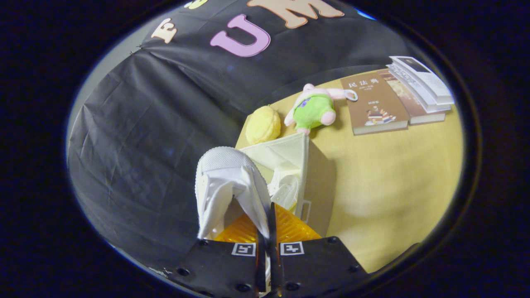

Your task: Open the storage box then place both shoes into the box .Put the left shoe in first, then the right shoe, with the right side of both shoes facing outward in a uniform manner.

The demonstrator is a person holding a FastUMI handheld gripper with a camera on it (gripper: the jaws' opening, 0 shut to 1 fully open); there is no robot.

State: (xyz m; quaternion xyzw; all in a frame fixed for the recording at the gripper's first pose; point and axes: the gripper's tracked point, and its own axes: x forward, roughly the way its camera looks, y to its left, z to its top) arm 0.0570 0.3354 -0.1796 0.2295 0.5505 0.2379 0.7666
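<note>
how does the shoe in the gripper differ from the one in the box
The held shoe hangs above the box, pinched between the gripper fingers; the boxed shoe lies inside. The held shoe shows nearly whole; the boxed shoe is mostly hidden. Both are white.

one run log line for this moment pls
gripper: shut on white shoe, held above open storage box | second shoe already in box | step: lower held shoe in
</note>
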